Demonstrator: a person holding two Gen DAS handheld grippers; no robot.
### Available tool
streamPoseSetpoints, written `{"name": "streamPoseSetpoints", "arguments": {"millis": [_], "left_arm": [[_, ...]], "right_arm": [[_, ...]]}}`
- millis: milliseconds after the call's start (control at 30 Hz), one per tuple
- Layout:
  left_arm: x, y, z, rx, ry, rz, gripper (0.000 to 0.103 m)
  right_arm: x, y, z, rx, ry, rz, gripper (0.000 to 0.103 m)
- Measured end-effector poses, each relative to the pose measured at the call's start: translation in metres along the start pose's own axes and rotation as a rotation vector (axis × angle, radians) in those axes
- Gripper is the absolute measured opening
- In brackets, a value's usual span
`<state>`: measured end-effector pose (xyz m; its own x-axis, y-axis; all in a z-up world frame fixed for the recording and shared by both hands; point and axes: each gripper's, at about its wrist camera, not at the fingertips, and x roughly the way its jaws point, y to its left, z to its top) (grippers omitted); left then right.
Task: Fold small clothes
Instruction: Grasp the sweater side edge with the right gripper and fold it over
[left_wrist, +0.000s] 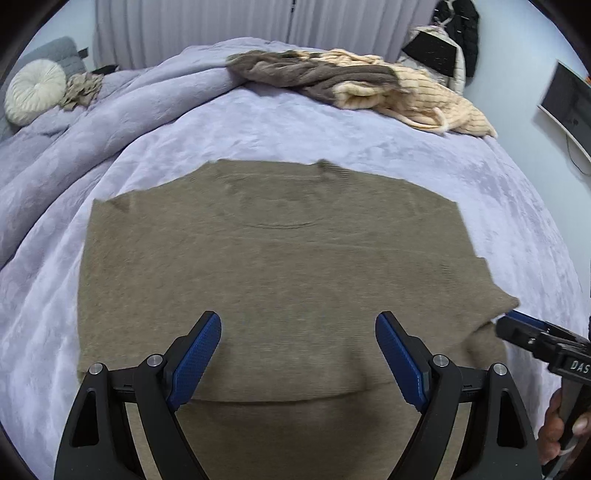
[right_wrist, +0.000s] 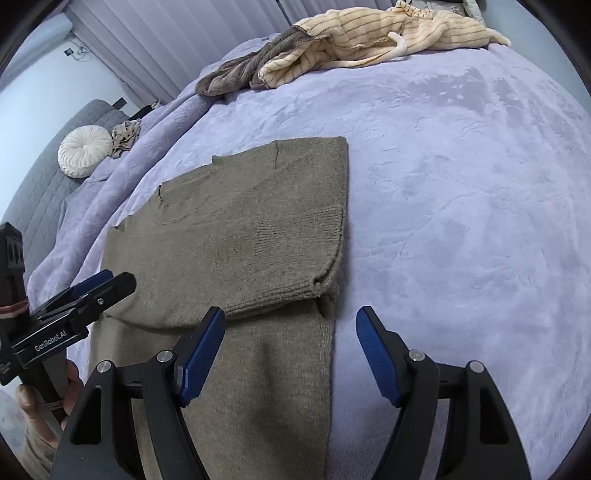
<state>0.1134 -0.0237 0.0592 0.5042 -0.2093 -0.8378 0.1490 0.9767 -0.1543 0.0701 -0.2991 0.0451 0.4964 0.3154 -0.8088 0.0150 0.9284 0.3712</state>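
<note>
Spread flat on a bed (left_wrist: 369, 140) under a lilac plush blanket (right_wrist: 461, 184): a taupe knit sweater (left_wrist: 266, 258), partly folded, one sleeve laid back across the body with its ribbed cuff (right_wrist: 295, 254) near the right-hand edge. Lower part of the garment running down toward the cameras, beneath both tools.

Above the sweater's middle, the left tongs (left_wrist: 298, 332), spread wide, blue pads apart, nothing between them but air over the knit. Seen from the right wrist view, entering from the left edge and gripped by a hand (right_wrist: 40, 398) low in the corner.

To the right, the right tongs (right_wrist: 290, 325), likewise standing well open and holding nothing; left pad over the sweater's edge, right pad over bare blanket. Seen from the left wrist view at the far right, tip just beside the sweater's side; touching or not, cannot tell.

Farther up the bed, a heap of cream striped and grey-brown clothes (left_wrist: 369, 85). Off to the left, a round white cushion (right_wrist: 85, 155) against a grey padded headboard (right_wrist: 40, 184). Behind, pale curtains (left_wrist: 192, 29).
</note>
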Motion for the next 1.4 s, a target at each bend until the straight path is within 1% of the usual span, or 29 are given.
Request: {"name": "streamPoseSetpoints", "arguments": {"millis": [67,100,133,167,200,233,267,333,400,433,500,567,600,633,700,767,800,833,900,933,1000,1033,1100,1133,1167,1233,1300,1367,1400], "left_arm": [[0.012,0.039,0.001,-0.084,0.025,0.009,0.086],[0.019,0.059,0.000,-0.127,0.040,0.013,0.086],[0.026,0.079,-0.001,-0.168,0.053,0.026,0.086],[0.031,0.098,-0.003,-0.205,0.057,0.019,0.086],[0.033,0.111,-0.004,-0.233,0.054,0.008,0.086],[0.032,0.123,-0.005,-0.255,0.046,0.006,0.086],[0.032,0.132,-0.006,-0.268,0.039,0.010,0.086],[0.031,0.148,-0.009,-0.293,0.034,0.053,0.086],[0.036,0.156,-0.013,-0.294,0.065,0.078,0.086],[0.035,0.159,-0.015,-0.296,0.066,0.066,0.086],[0.026,0.157,-0.016,-0.292,0.048,0.074,0.086],[0.008,0.147,-0.016,-0.256,0.018,0.087,0.086],[-0.002,0.139,-0.016,-0.232,0.003,0.077,0.086],[-0.011,0.129,-0.017,-0.204,-0.012,0.054,0.086],[-0.018,0.105,-0.017,-0.150,-0.019,0.000,0.086],[-0.013,0.081,-0.016,-0.094,0.004,-0.049,0.086],[-0.006,0.070,-0.017,-0.065,0.021,-0.075,0.086],[0.001,0.061,-0.018,-0.039,0.035,-0.078,0.086],[0.023,0.057,-0.020,-0.009,0.075,-0.013,0.086],[0.032,0.060,-0.023,-0.004,0.094,0.016,0.086],[0.037,0.072,-0.027,0.001,0.096,0.011,0.086],[0.034,0.075,-0.027,-0.002,0.097,-0.004,0.086],[0.020,0.078,-0.027,-0.002,0.102,0.026,0.086],[0.010,0.077,-0.029,0.000,0.091,0.030,0.086],[-0.001,0.074,-0.033,-0.001,0.080,0.008,0.086],[-0.010,0.064,-0.048,0.011,0.108,-0.051,0.086],[-0.010,0.052,-0.075,0.041,0.152,-0.071,0.086],[-0.005,0.042,-0.105,0.084,0.193,-0.029,0.086],[-0.008,0.037,-0.117,0.111,0.185,0.002,0.086]], "right_arm": [[0.006,0.004,0.005,0.011,-0.003,0.017,0.076],[0.010,0.007,0.008,0.010,0.001,0.016,0.069],[0.016,0.010,0.010,0.003,0.011,-0.003,0.052],[0.021,0.013,0.013,-0.011,0.025,-0.040,0.041],[0.025,0.017,0.014,-0.024,0.034,-0.069,0.019],[0.026,0.022,0.016,-0.037,0.022,-0.083,0.014],[0.023,0.026,0.018,-0.059,0.002,-0.093,0.012],[0.017,0.040,0.019,-0.127,-0.046,-0.127,0.011],[0.021,0.050,0.018,-0.189,-0.058,-0.189,0.010],[0.029,0.049,0.018,-0.197,-0.024,-0.213,0.011],[0.034,0.044,0.017,-0.184,0.005,-0.216,0.014],[0.022,0.034,0.014,-0.151,-0.008,-0.213,0.025],[0.013,0.031,0.013,-0.129,-0.035,-0.226,0.036],[0.001,0.030,0.011,-0.115,-0.088,-0.277,0.051],[-0.018,0.037,0.005,-0.123,-0.176,-0.327,0.065],[-0.022,0.051,0.004,-0.154,-0.199,-0.312,0.067],[-0.018,0.060,0.004,-0.188,-0.185,-0.293,0.067],[-0.008,0.073,0.003,-0.240,-0.151,-0.266,0.067],[0.016,0.090,0.000,-0.310,-0.080,-0.231,0.067],[0.033,0.095,-0.002,-0.340,-0.023,-0.235,0.067],[0.067,0.093,-0.006,-0.367,0.086,-0.335,0.067],[0.071,0.089,-0.006,-0.350,0.094,-0.338,0.067],[0.057,0.091,-0.004,-0.306,0.068,-0.347,0.067],[0.045,0.095,-0.005,-0.298,0.037,-0.351,0.068],[0.035,0.100,-0.010,-0.304,0.010,-0.334,0.068],[0.020,0.110,-0.026,-0.339,0.010,-0.280,0.072],[0.020,0.113,-0.048,-0.356,0.065,-0.242,0.075],[0.031,0.111,-0.071,-0.357,0.149,-0.231,0.075],[0.034,0.107,-0.087,-0.366,0.178,-0.252,0.074]]}}
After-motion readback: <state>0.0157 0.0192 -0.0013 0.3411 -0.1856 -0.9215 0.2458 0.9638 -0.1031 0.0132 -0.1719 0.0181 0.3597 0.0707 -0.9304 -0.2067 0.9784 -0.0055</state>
